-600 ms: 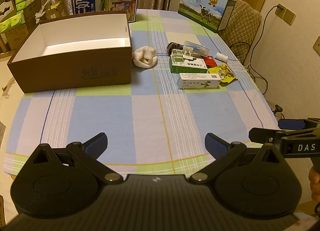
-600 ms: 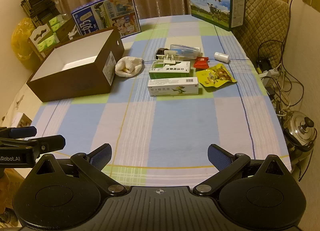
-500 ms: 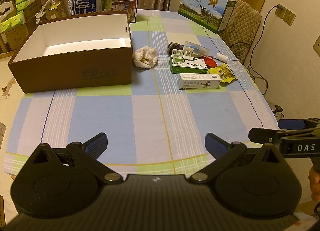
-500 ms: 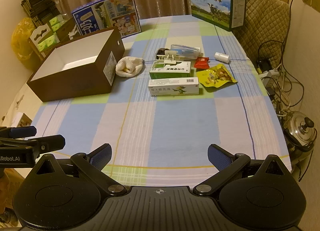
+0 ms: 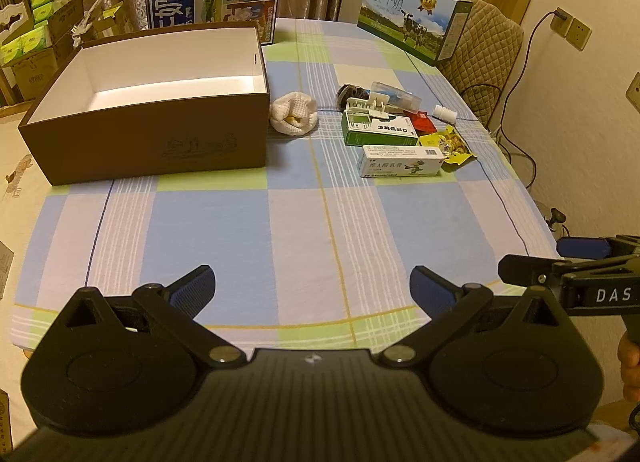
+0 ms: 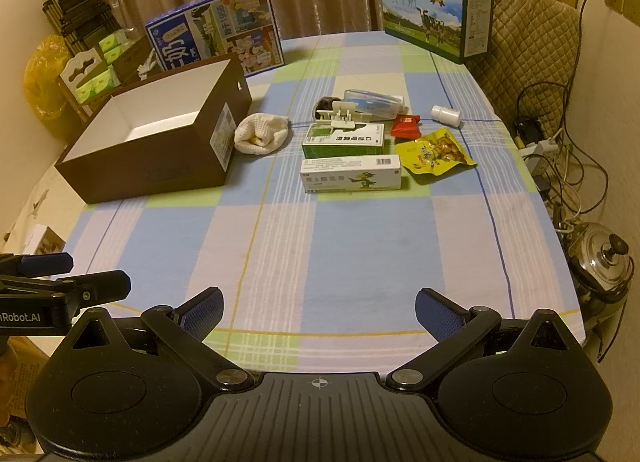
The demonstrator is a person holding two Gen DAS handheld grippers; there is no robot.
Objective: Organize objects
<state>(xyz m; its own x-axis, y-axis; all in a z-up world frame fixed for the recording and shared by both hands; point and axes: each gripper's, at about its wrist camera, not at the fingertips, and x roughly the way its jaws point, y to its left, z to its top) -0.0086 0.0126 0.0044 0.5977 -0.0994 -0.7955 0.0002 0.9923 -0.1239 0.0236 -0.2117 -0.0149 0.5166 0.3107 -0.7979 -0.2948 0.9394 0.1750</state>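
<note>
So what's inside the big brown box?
Nothing that shows. The brown box is open, and you can see its white walls and most of the white floor. The near wall hides the strip of floor right behind it in both views.

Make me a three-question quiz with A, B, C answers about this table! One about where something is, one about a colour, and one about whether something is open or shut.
1. Where is the white cloth bundle?
A. Inside the brown box
B. On the table beside the brown box
C. On the chair

2. What colour is the snack packet beside the white medicine carton?
A. Yellow
B. Purple
C. Black

3. How are the two grippers?
A. Both shut
B. One holds a carton
C. Both open

Answers: 1 B, it lies just outside the box wall. 2 A, its wrapper is yellow. 3 C, the left gripper and right gripper show spread fingers with nothing between.
</note>
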